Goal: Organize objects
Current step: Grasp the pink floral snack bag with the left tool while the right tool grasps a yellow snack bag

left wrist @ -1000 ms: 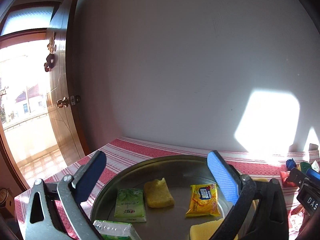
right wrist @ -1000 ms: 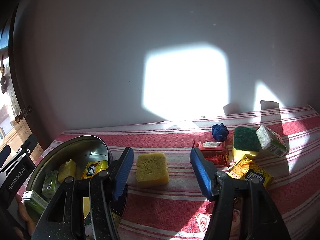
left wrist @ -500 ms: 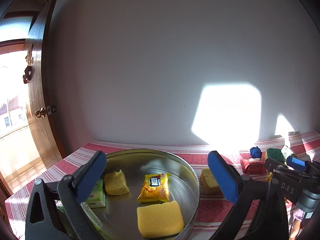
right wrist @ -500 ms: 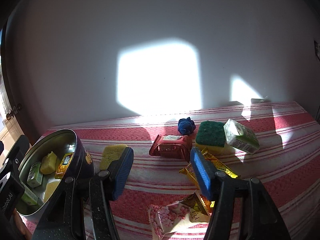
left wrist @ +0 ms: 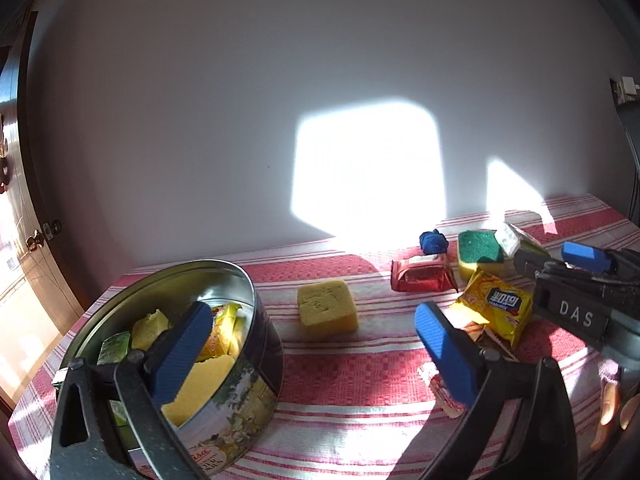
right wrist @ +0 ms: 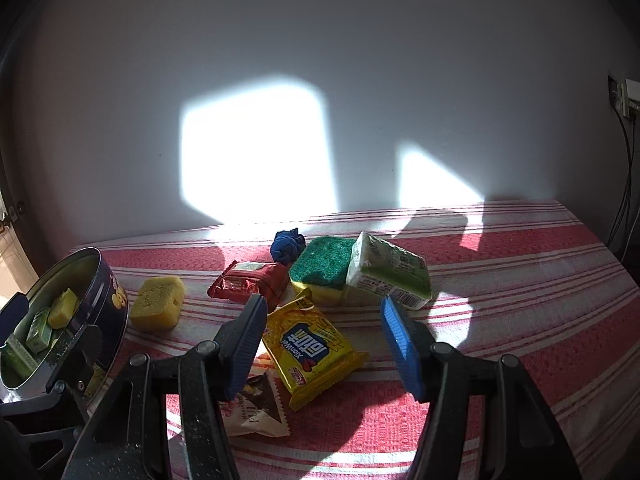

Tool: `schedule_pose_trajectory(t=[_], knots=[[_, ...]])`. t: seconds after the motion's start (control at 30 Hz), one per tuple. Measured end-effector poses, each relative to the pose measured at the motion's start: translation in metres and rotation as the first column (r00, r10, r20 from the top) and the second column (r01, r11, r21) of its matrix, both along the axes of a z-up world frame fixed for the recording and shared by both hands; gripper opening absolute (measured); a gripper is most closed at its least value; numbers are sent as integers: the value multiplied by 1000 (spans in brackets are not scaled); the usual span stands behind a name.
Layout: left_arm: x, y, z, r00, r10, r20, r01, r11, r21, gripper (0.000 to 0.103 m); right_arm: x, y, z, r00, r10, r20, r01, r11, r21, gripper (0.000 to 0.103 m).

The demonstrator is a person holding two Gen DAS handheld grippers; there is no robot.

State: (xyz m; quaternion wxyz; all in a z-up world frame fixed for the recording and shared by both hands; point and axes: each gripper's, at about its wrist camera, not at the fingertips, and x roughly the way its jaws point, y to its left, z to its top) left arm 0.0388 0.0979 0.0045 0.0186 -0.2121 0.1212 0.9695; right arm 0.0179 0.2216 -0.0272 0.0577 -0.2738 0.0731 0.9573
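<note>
Swung rightward from the round metal tin (left wrist: 256, 344), my right gripper (right wrist: 324, 344) and left gripper (left wrist: 316, 344) gape empty near a crinkly yellow packet (right wrist: 312, 352).

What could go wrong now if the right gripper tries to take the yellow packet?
1. The yellow snack packet overlaps a white wrapper, so the open right gripper may drag both.
2. The packet lies flat on the striped cloth; the fingertips may pinch fabric.
3. The left gripper hovers near the round tin and might bump it.

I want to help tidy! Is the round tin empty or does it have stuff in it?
Not empty. The round tin already holds yellow sponges, a yellow packet and green packs.
</note>
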Motion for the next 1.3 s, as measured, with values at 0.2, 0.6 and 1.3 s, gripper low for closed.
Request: schedule_pose_trajectory(t=[0.2,0.6,1.3], knots=[[-5,27,-17,992,-84,92,88,995,-49,103,3,27,-5,1000,13,27,-12,1000,-16,62],[-35,60,-45,901,-271,340,297,954,-27,103,9,59,-3,998,49,38,-45,995,-86,62],[-41,59,-57,760,-449,470,424,890,165,64,6,66,-8,993,88,81,-78,990,-120,62]])
